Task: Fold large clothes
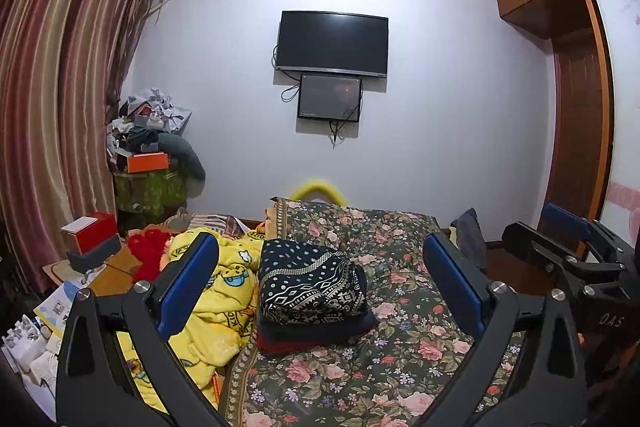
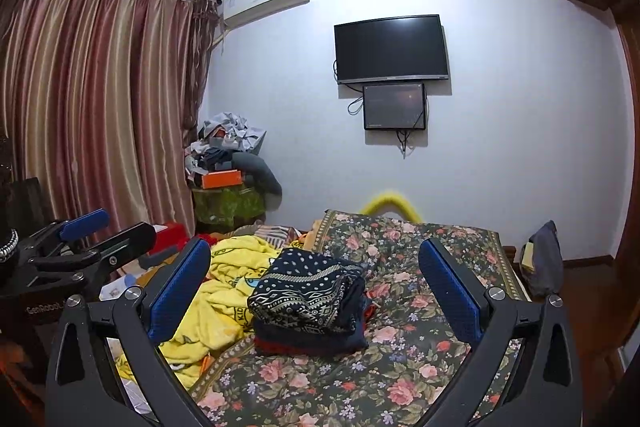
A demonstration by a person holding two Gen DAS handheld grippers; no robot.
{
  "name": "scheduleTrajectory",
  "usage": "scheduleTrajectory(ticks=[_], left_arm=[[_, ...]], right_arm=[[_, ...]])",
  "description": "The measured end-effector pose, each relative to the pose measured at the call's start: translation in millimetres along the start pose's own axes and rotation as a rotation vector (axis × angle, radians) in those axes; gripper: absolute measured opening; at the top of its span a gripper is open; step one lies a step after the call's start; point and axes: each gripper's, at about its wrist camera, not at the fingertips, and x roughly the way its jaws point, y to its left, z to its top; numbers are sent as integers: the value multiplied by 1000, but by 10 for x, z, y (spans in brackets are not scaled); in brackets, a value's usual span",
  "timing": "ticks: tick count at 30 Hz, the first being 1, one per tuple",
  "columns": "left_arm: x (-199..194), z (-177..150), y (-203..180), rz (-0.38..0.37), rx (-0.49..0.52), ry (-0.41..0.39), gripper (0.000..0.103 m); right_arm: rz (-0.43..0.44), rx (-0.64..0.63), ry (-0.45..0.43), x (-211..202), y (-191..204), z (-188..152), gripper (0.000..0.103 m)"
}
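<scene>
Navy patterned garment [image 1: 310, 283], folded, resting atop 1 red-edged folded piece on floral bed cover [image 1: 400, 367]. Located ahead, centred between both tongs, no contact. Left tongs [image 1: 320, 267] spread wide, empty. Right tongs [image 2: 316, 271] likewise spread, empty. Long axis judged running near-to-far, fold edges facing right. Neither hand clearly nearer. Yellow fleece garment [image 1: 216, 303] crumpled just left, unfolded, probable next target; left tongs closer.

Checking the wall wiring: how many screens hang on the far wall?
2. A large TV up on the wall, and a smaller screen right below it, overlapping its lower edge. Both dark.
</scene>
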Motion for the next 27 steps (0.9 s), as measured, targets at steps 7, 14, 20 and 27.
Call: scheduleTrajectory(ticks=[7,14,20,27], left_arm=[[8,-14,21,4,-11,11,102],[30,-27,41,-2,-19,23,103],[52,-31,20,-9,-12,31,103],[64,-22,-5,-27,-5,30,103]], right_arm=[[0,16,-3,-32,-27,21,103],[-3,28,3,-29,-82,22,103],[-2,34,4,-31,-106,16,103],[-3,36,3,-31,-116,18,103]])
